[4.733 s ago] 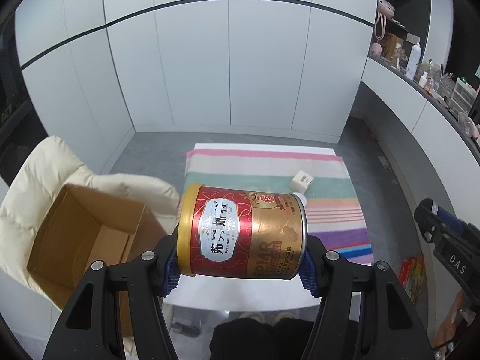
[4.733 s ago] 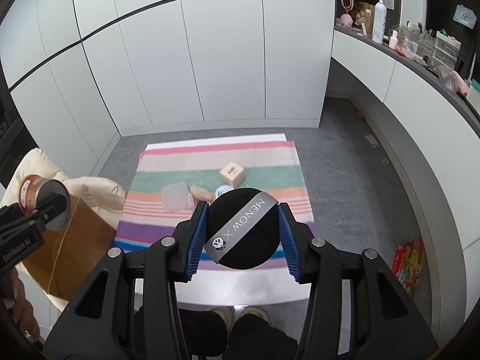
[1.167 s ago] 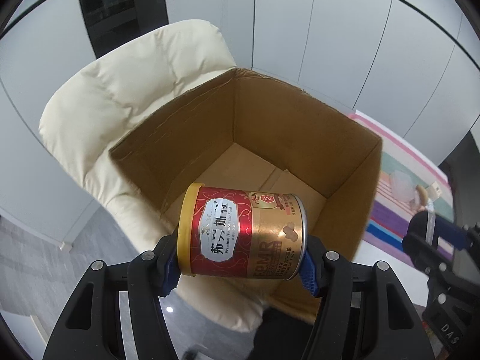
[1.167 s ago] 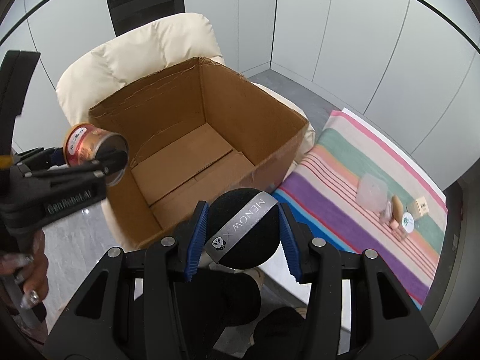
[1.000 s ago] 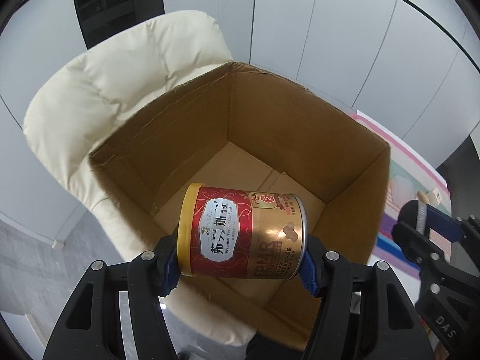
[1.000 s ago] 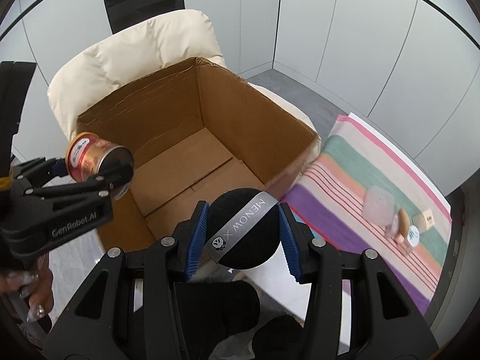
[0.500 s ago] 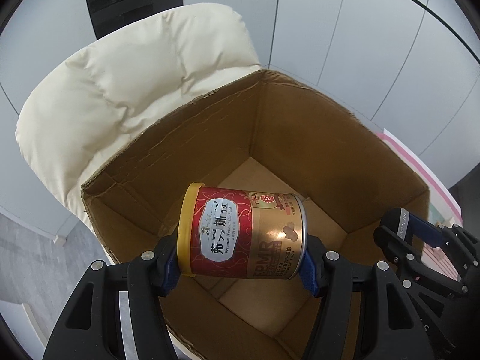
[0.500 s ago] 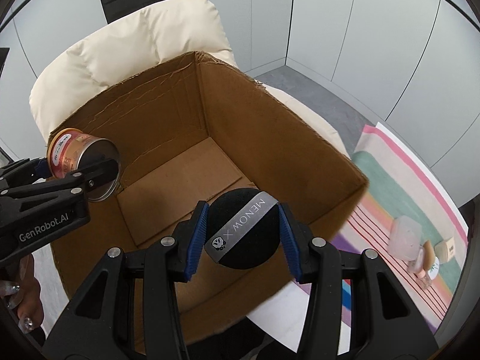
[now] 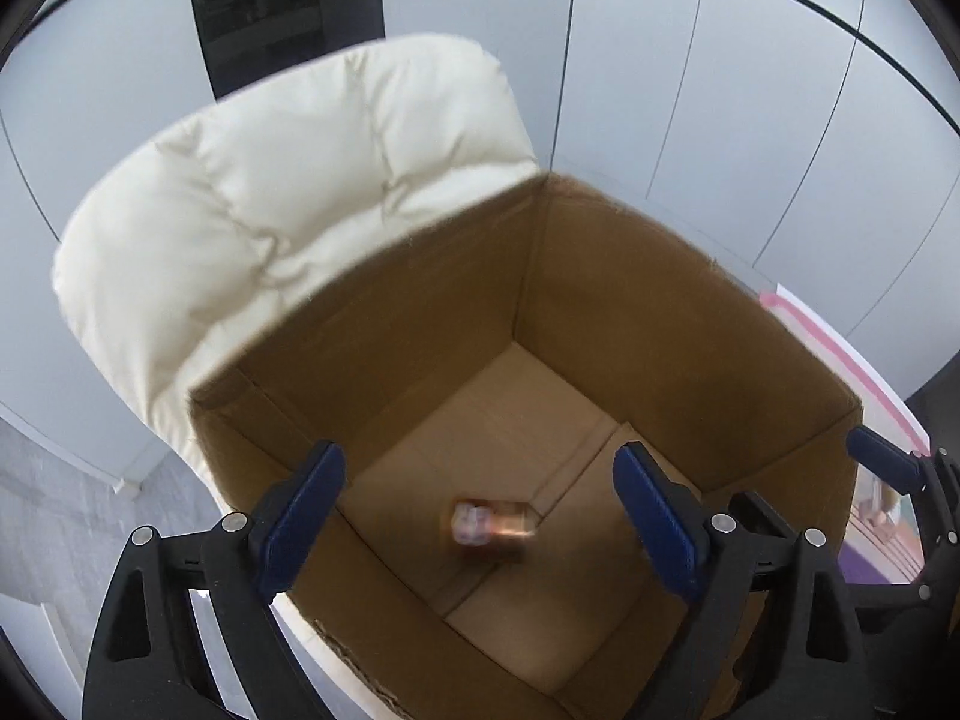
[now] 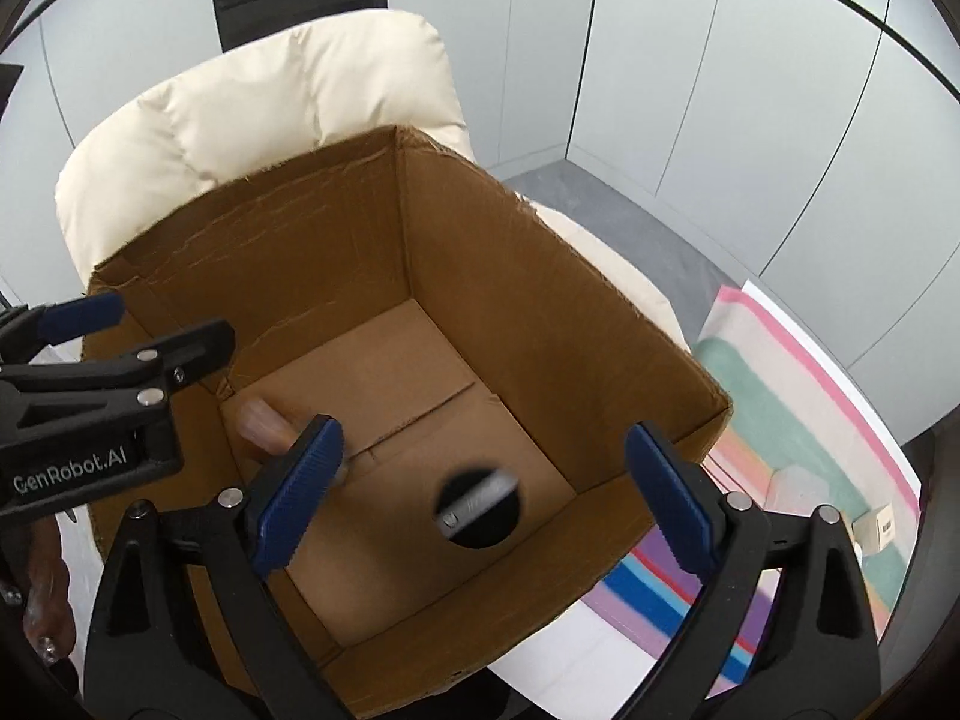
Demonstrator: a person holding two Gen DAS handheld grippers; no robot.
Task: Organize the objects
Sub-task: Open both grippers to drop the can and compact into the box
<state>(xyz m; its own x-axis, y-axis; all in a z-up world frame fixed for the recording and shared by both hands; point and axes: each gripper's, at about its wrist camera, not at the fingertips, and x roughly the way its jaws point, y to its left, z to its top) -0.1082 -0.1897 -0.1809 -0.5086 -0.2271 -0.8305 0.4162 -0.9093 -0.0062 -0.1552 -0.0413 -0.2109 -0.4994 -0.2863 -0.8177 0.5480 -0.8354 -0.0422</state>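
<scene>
An open cardboard box [image 9: 630,312] sits on a cream armchair. My left gripper [image 9: 477,462] hangs over it with its jaws opening and nothing between them. The red and gold can [image 9: 492,525] is a blur over the box floor below them. My right gripper [image 10: 483,432] hangs over the same box [image 10: 480,252], its jaws opening too and holding nothing. Below them, low in the box, the black round puff [image 10: 479,507] is blurred. In the right wrist view the can [image 10: 264,420] is a blur by the left wall, under the left gripper [image 10: 150,324].
The cream armchair [image 9: 288,180] rises behind the box. To the right a striped cloth [image 10: 780,396] covers a white table and bears a small white cube box [image 10: 882,525]. A person's hand [image 10: 48,600] holds the left gripper. White cabinet walls stand behind.
Both grippers have opened over the box. The can has left the left jaws and the black puff the right jaws; both now show blurred low inside the box.
</scene>
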